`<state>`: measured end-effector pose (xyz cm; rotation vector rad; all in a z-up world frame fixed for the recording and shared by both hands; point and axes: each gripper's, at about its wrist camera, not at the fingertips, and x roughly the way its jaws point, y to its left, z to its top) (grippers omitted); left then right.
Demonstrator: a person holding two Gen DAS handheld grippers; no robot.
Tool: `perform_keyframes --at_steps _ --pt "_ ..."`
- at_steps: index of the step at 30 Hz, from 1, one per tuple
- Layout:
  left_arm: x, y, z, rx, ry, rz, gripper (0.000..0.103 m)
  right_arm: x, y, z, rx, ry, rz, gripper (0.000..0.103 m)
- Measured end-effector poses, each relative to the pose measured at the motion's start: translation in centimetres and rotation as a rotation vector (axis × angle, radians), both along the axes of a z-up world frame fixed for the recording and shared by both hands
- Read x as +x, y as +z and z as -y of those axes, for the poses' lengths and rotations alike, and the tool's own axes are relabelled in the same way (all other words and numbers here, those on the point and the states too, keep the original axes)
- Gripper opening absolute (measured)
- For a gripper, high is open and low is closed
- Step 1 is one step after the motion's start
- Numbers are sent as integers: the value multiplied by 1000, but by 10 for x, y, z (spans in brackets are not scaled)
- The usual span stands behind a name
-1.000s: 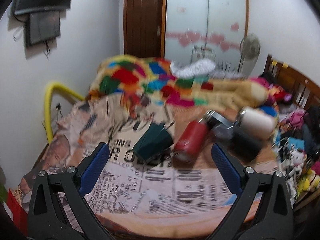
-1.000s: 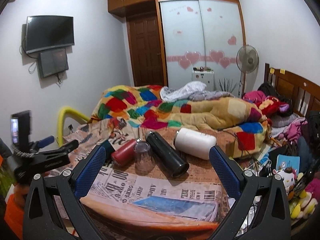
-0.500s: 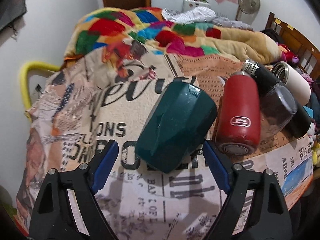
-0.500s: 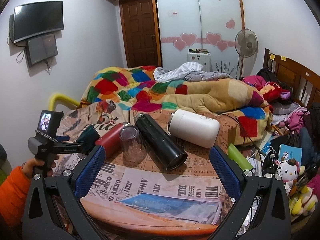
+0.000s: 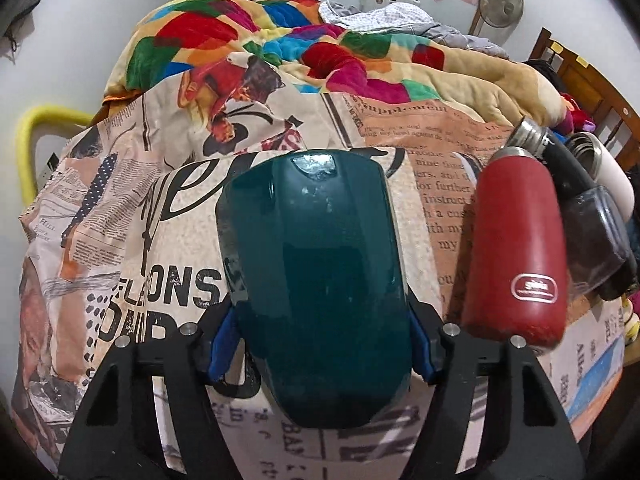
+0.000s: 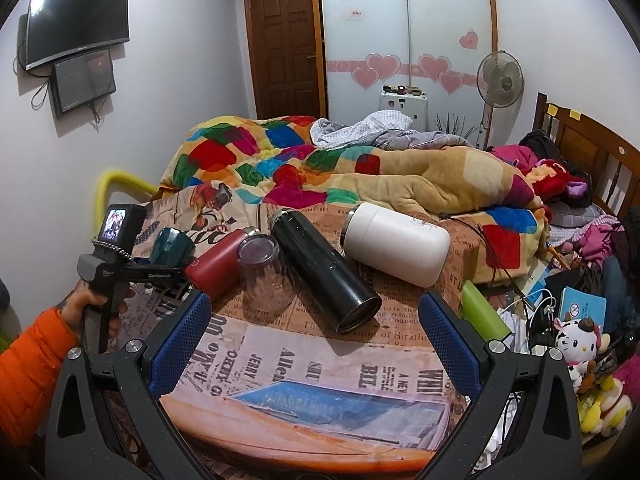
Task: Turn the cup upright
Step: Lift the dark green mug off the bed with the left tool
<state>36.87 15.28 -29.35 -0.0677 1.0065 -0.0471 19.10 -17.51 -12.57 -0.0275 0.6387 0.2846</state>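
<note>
- Grasp step in hand: left gripper (image 5: 322, 346) set around the dark green cup (image 5: 316, 280), a blue pad (image 5: 224, 340) pressed to each flank near the wide end.
- Clenched on the cup, by the look of the pads hard against its walls; no gap visible on either side.
- Cup lying on its side on the newspaper-print cloth (image 5: 160, 240), narrow base pointing away toward the patchwork quilt (image 5: 280, 40), wide end nearest the camera; mouth itself hidden below the lens.
- Just beside it, on the cup's right: a red bottle (image 5: 516, 248), also lying down, near but apart from the cup; behind that, a clear glass (image 5: 596, 232) and a black flask (image 5: 560, 160).
- From the right wrist view: green cup (image 6: 172, 244) small at the far left of the row, left tool's jaws around it, held by a hand (image 6: 92, 312) in an orange sleeve.
- Right gripper (image 6: 312, 328) released, jaws spread wide, hanging back over the near edge of the cloth, touching nothing.
- Next, judged: lift a little, then roll the wrist to bring the base down and the mouth up, then set it on the cloth.
- Called for: steady squeeze on smooth tapered walls, likely to slip toward the narrow end; swing kept clear of the red bottle; soft bedding underneath, so a flat, gentle placing.
</note>
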Motion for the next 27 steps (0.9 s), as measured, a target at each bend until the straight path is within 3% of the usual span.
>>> perform_keyframes --at_steps 6,13,27 --pt "-10 0 6 86 27 47 68 -1 0 0 -2 2 -2 103" --pt "-36 13 7 89 23 78 68 -4 0 -3 -6 11 -1 103" --pt "-106 110 48 94 -60 243 68 -30 18 -6 19 37 50 103"
